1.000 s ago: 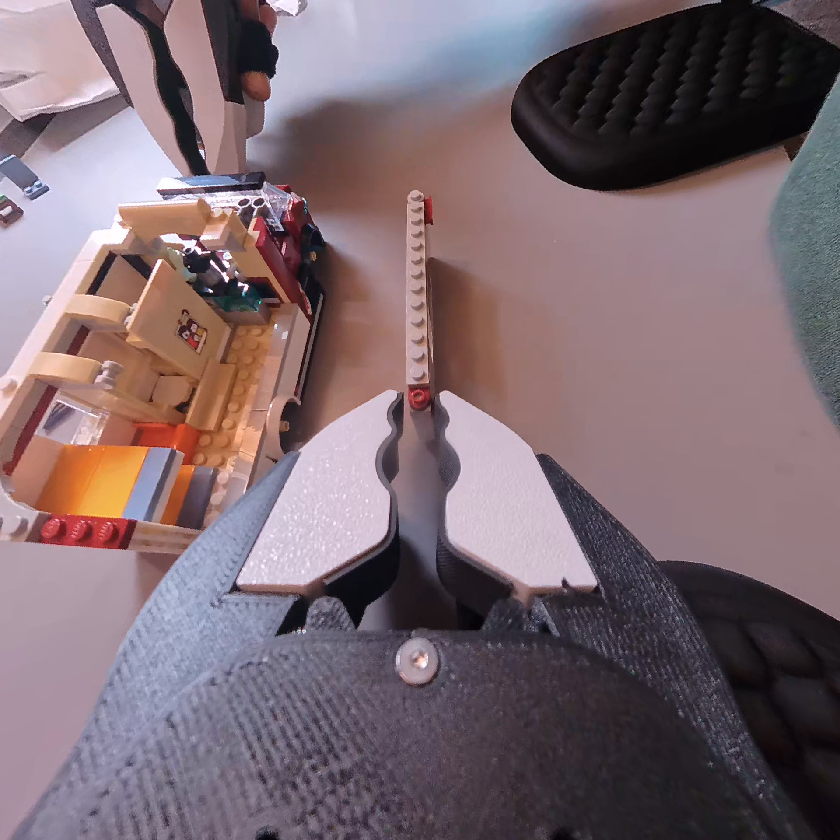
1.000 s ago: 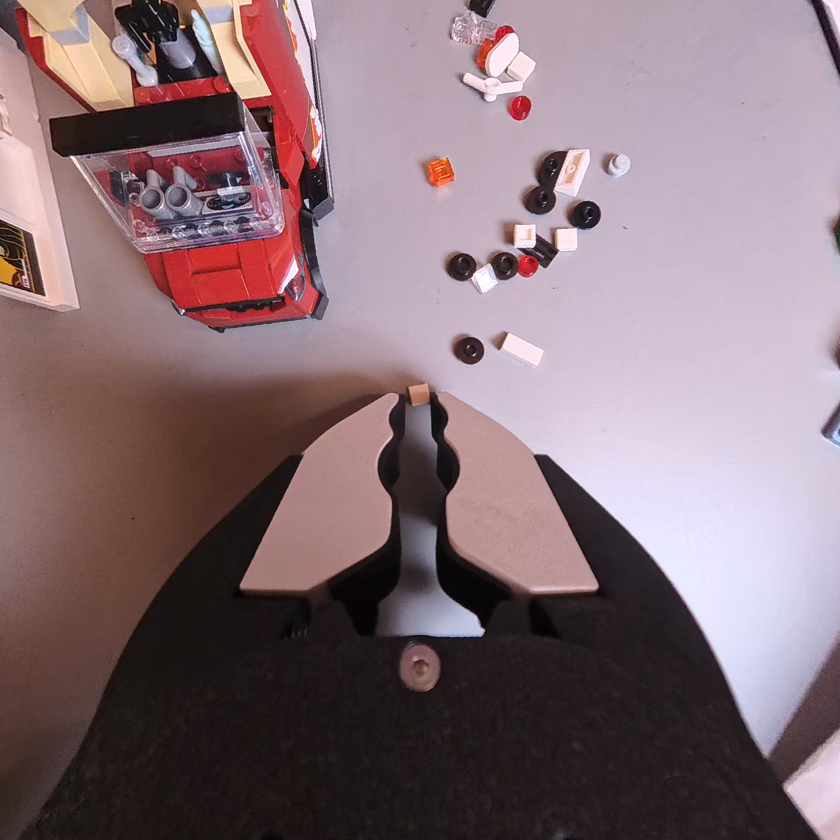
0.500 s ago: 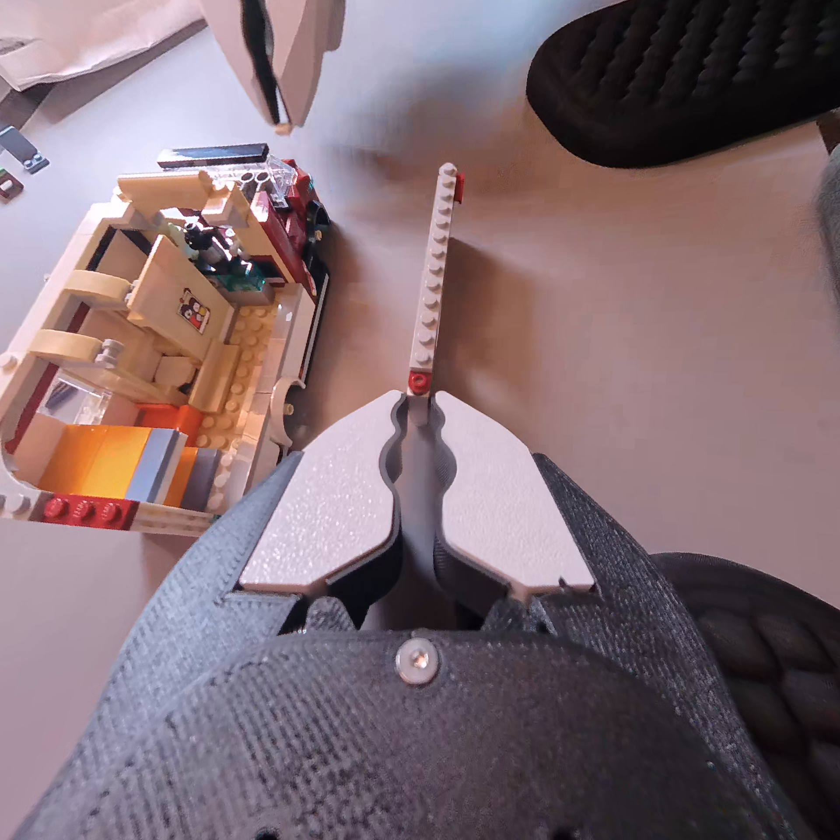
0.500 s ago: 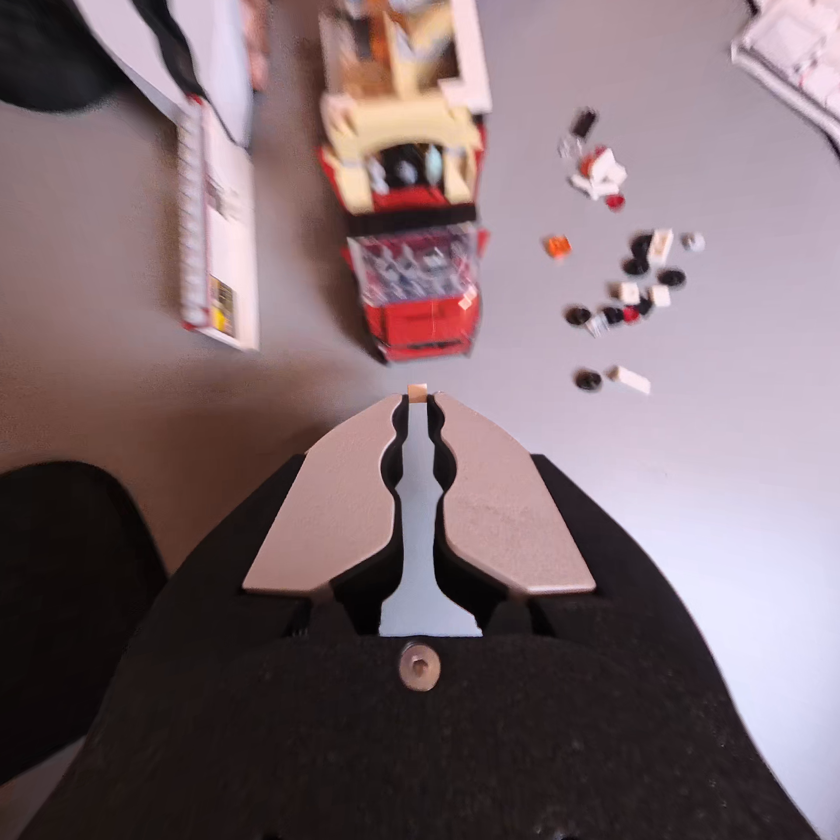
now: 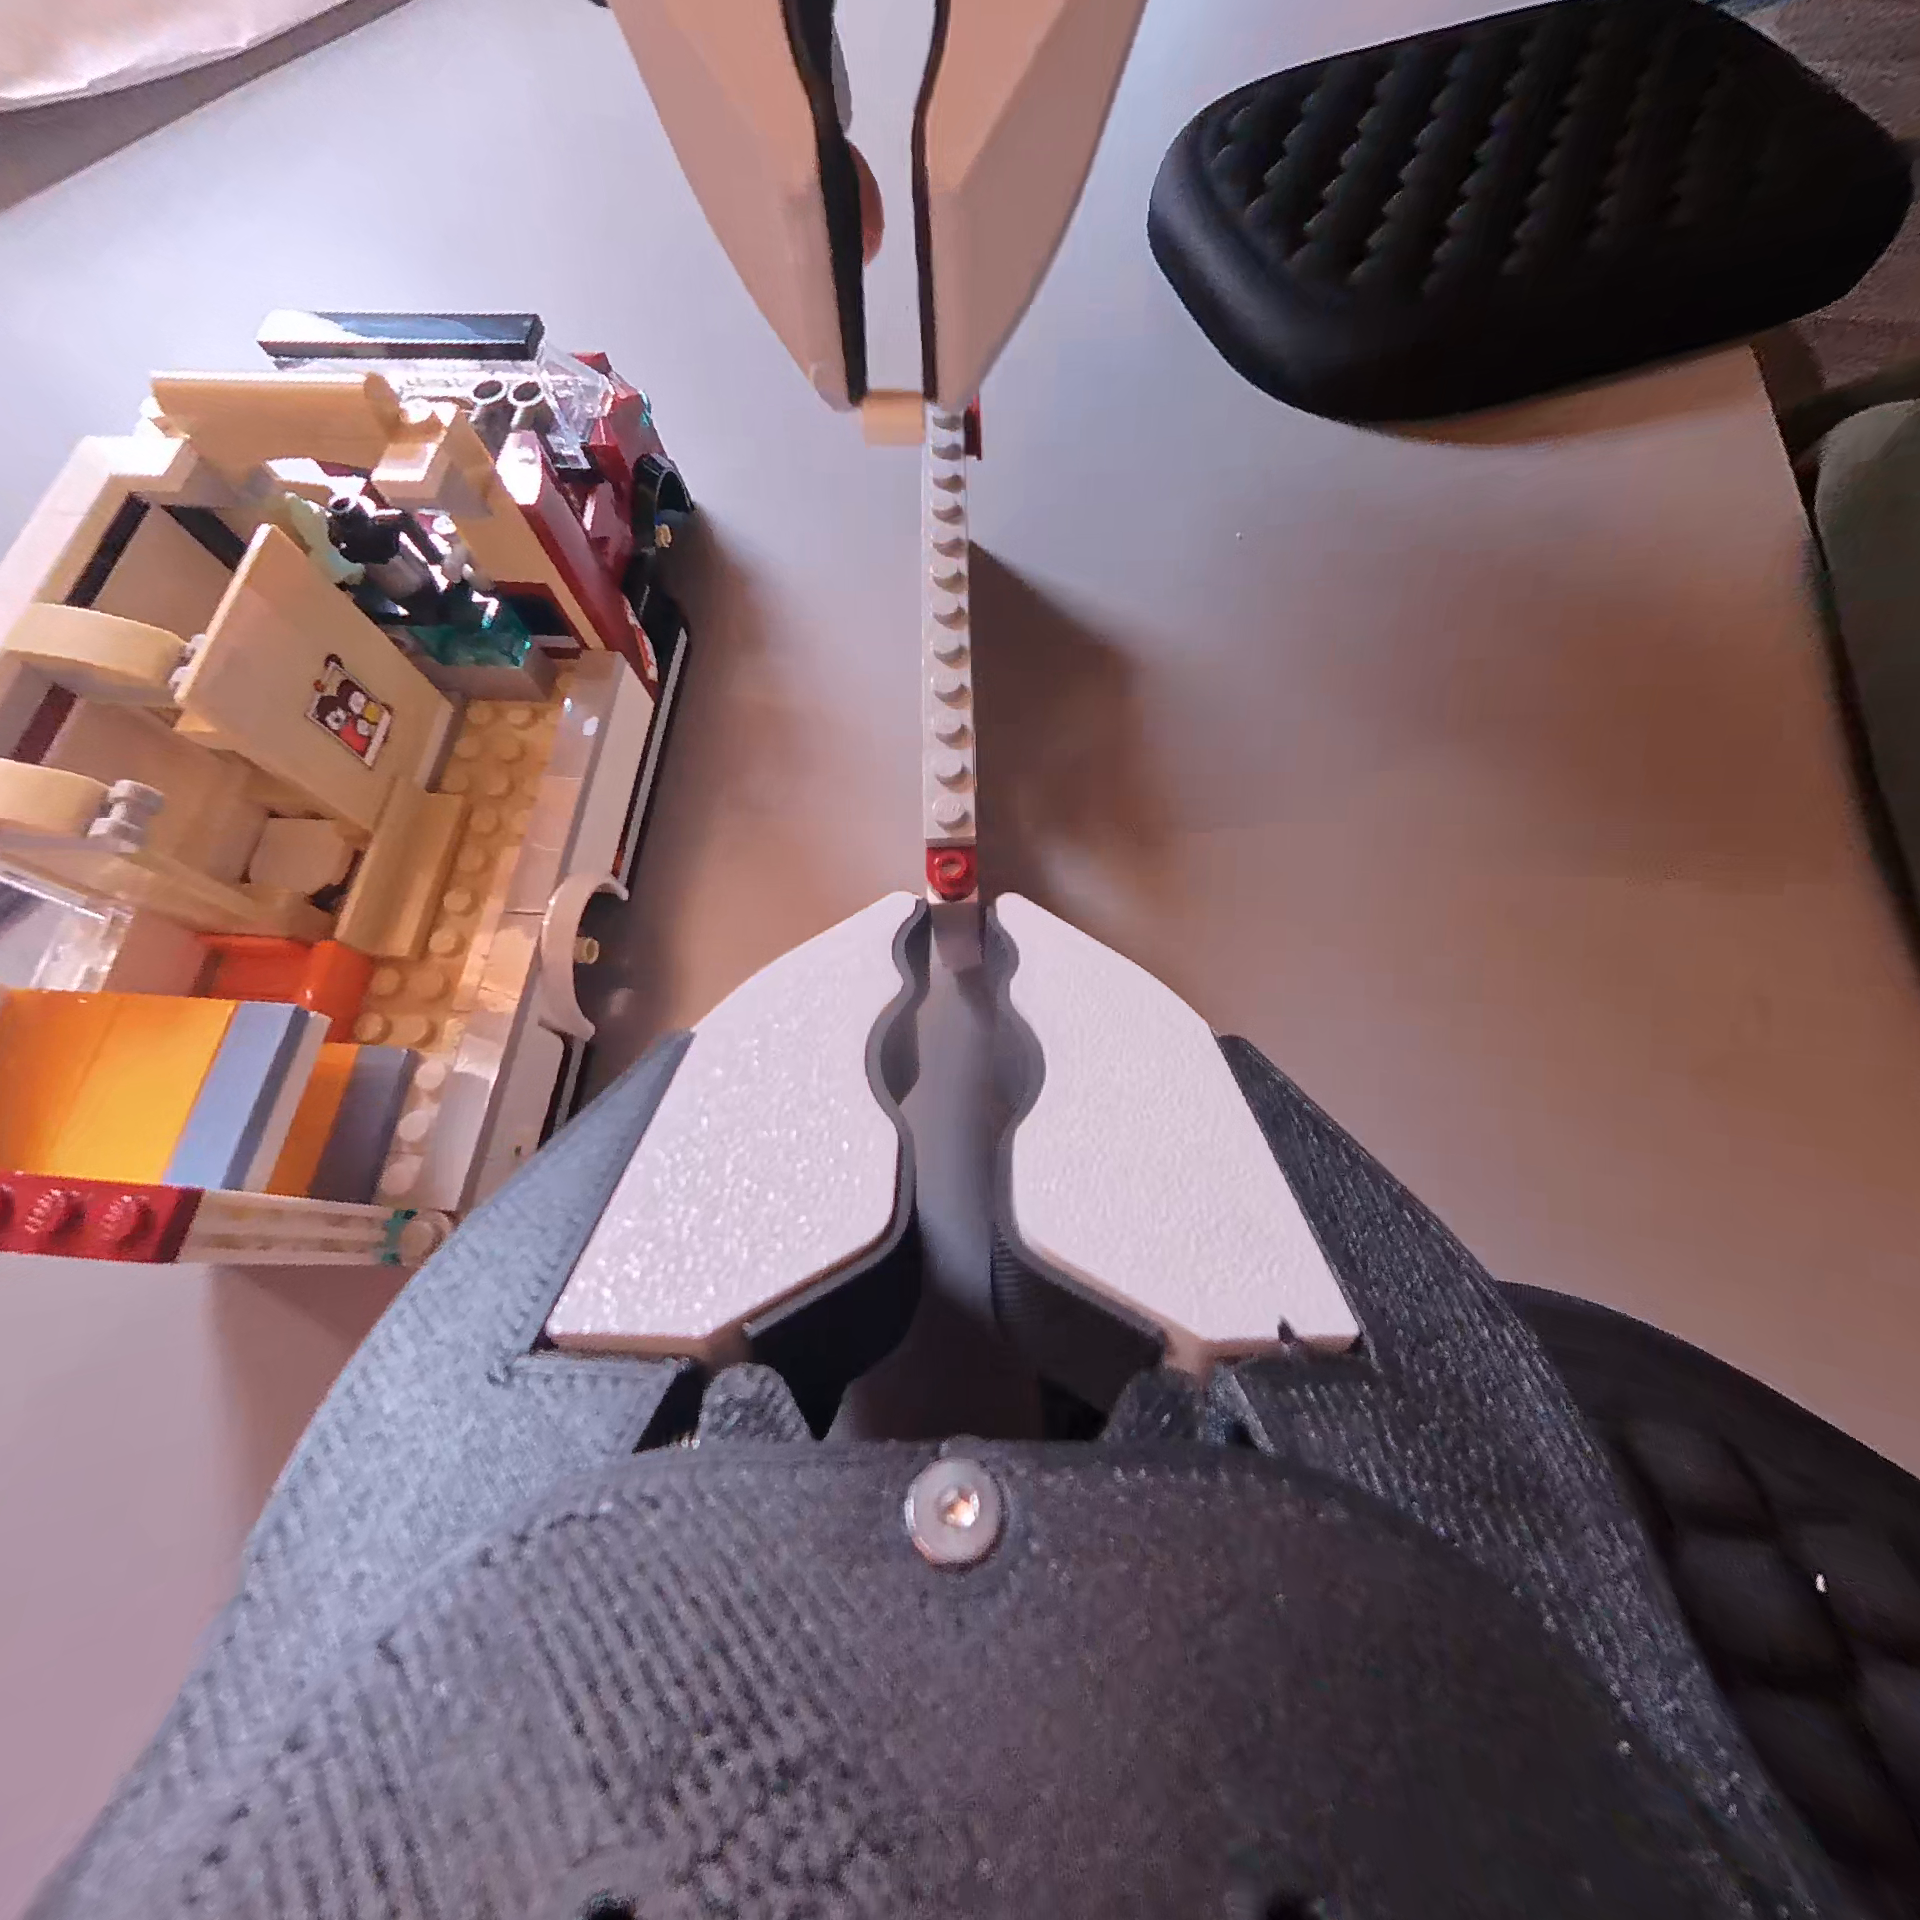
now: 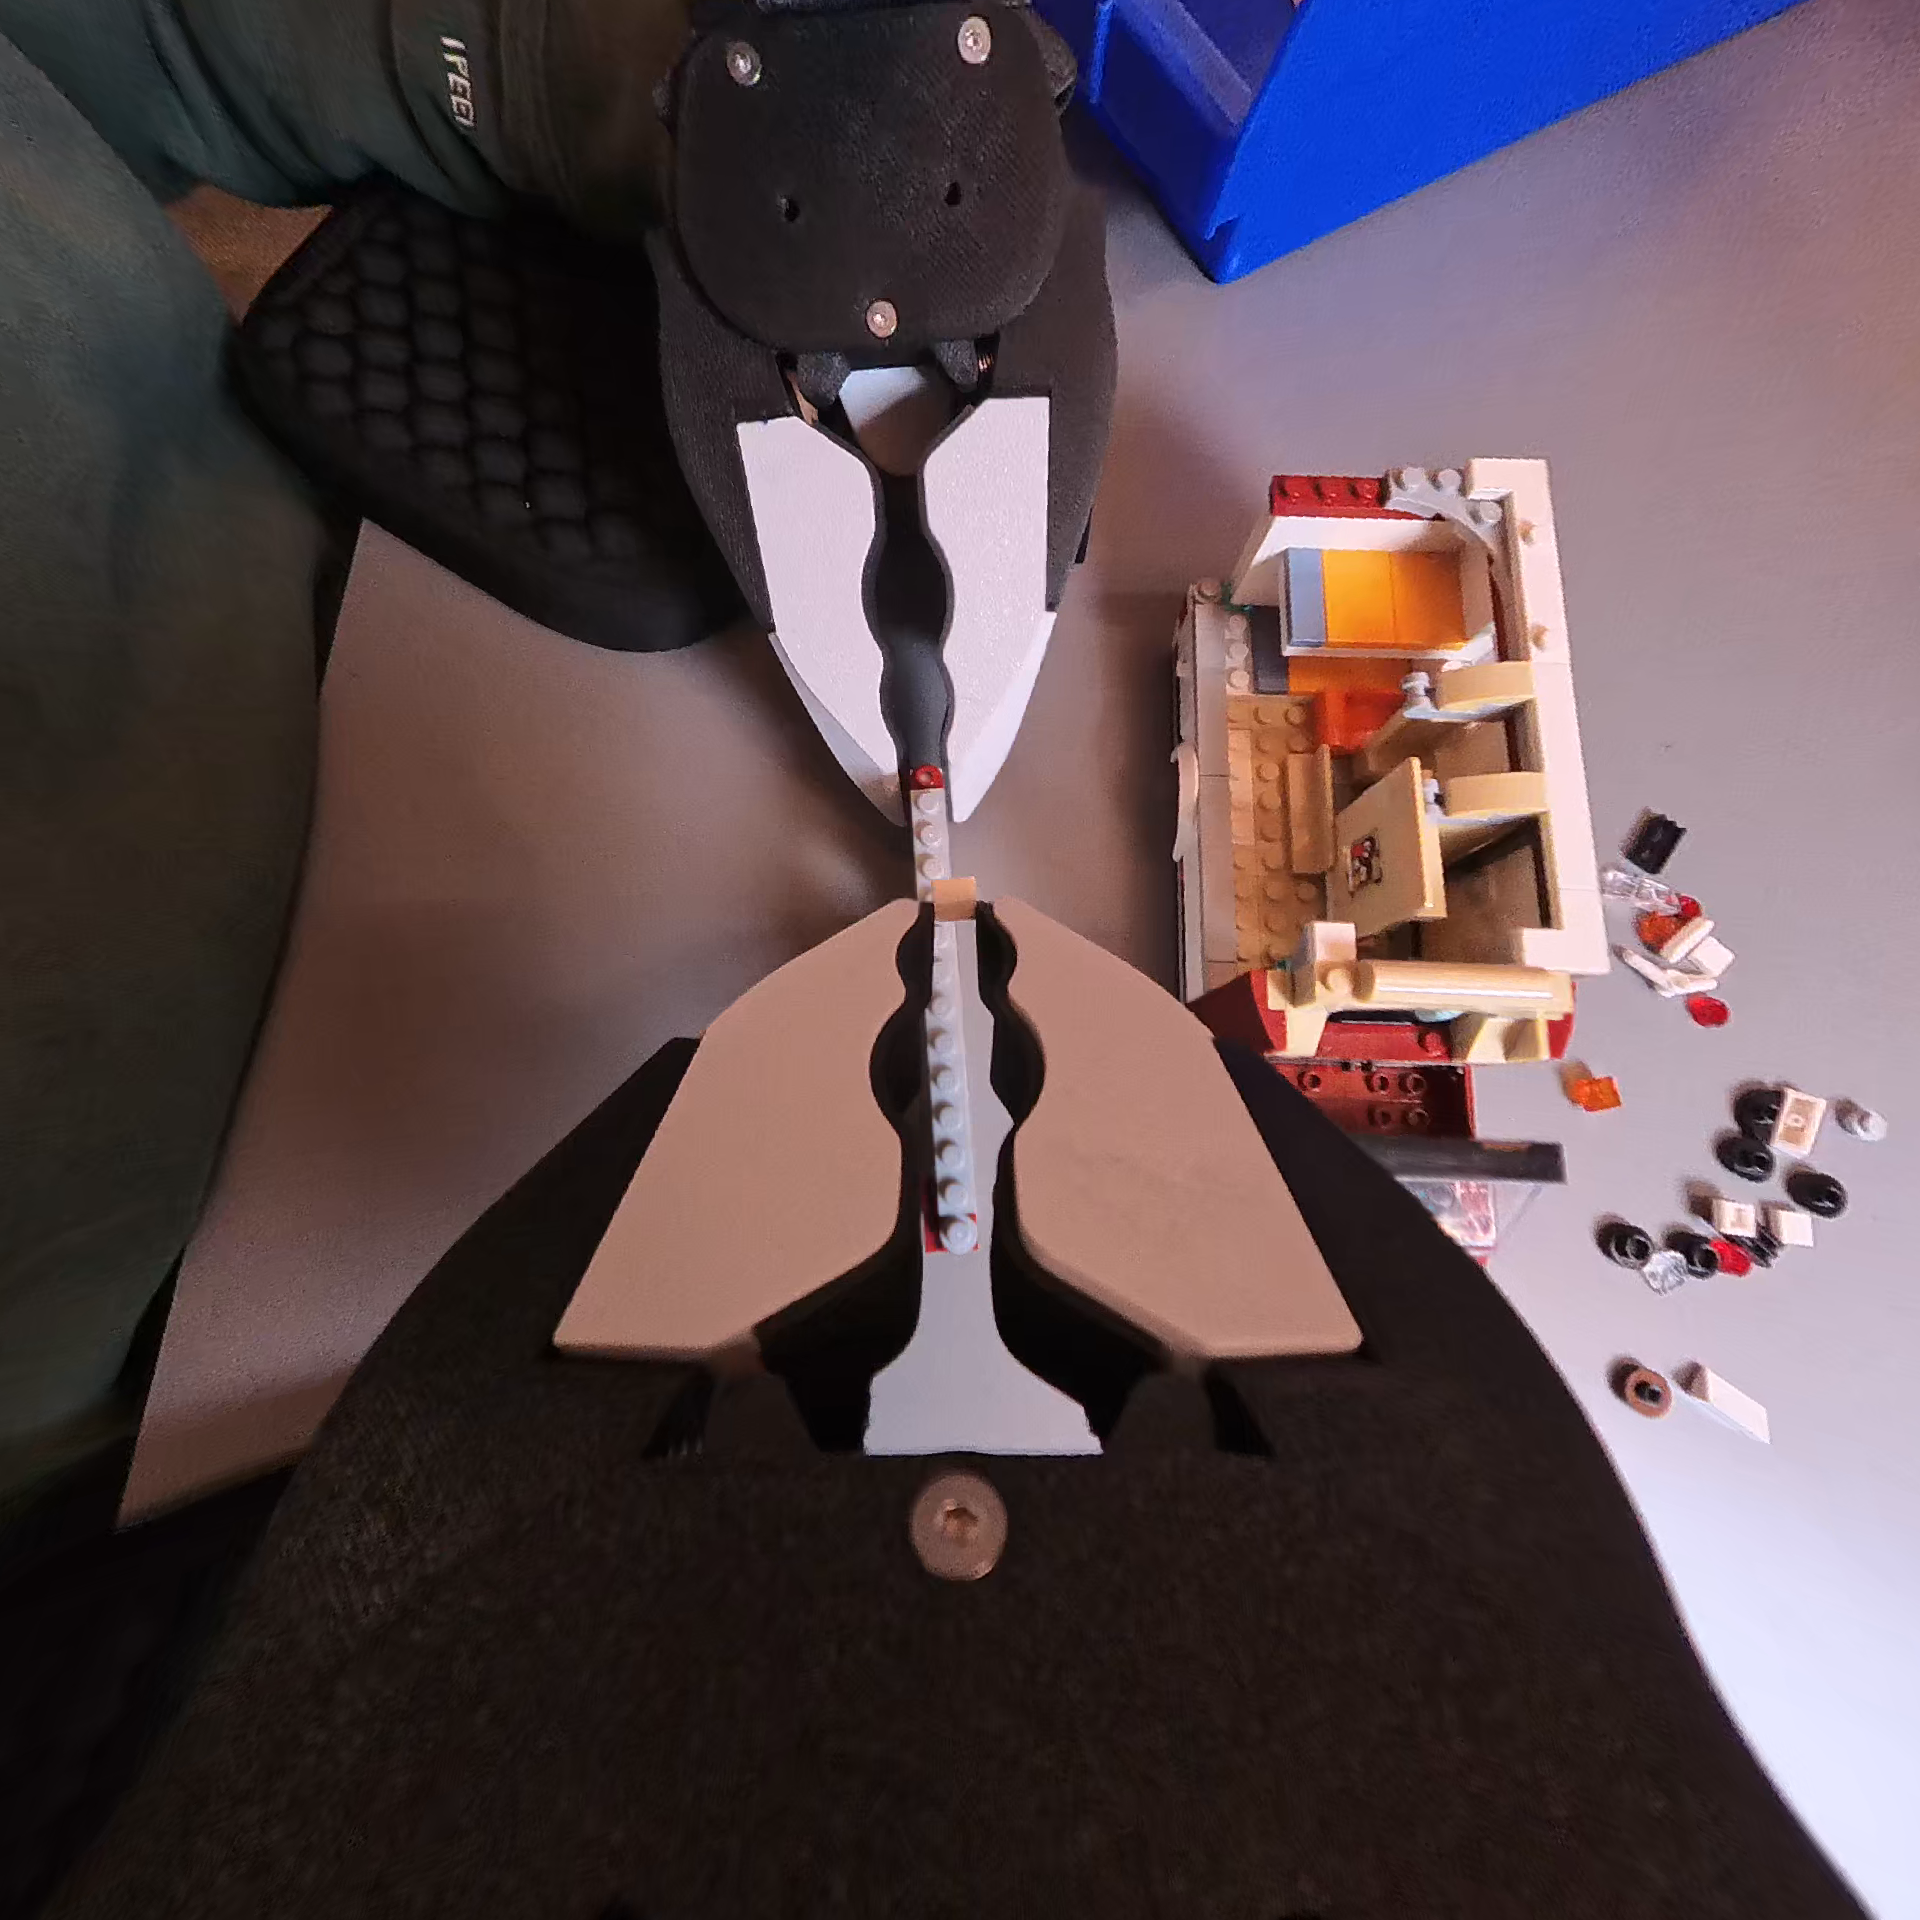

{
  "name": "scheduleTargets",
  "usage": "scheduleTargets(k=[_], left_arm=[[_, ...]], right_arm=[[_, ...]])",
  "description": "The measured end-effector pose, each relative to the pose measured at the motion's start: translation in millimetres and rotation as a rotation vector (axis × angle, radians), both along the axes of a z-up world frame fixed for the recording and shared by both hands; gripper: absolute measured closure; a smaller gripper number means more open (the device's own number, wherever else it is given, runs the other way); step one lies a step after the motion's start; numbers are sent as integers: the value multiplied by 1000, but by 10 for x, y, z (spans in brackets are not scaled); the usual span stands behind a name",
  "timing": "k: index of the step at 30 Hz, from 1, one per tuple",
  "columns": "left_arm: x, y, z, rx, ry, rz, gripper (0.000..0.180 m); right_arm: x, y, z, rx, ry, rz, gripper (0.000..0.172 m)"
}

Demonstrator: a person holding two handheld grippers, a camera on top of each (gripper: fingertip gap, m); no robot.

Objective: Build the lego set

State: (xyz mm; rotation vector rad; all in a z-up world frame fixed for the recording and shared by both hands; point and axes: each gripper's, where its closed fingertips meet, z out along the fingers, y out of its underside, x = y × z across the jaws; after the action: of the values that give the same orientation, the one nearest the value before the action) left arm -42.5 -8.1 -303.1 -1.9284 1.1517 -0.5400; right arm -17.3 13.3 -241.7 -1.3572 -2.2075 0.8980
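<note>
On the grey table (image 6: 1558,364), the left gripper (image 5: 951,902) pinches a long grey strip (image 5: 948,644); the right gripper (image 6: 951,906) pinches a tan brick (image 6: 954,896) just over the strip, not visibly pressed on.

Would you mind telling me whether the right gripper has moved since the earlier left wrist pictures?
Yes. The right gripper, holding a small tan brick, has come from above the toy van rightward to the far end of the grey strip.

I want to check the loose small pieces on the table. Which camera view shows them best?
The right wrist view: the loose small pieces lie scattered on the table beside the brick-built model. The left wrist view does not show them.
</note>
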Motion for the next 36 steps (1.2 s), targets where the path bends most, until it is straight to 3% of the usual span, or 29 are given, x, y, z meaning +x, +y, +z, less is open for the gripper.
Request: scheduleTargets(k=[5,18,36], left_arm=[[11,14,12,11,-4,6,163],[50,24,30,15,-16,1,172],[86,-5,26,-37,-25,18,172]], right_arm=[[-34,-25,-31,-13,-9,-15,165],[-59,-8,-98,18,-23,-81,165],[-207,-239,-356,77,-153,-24,165]])
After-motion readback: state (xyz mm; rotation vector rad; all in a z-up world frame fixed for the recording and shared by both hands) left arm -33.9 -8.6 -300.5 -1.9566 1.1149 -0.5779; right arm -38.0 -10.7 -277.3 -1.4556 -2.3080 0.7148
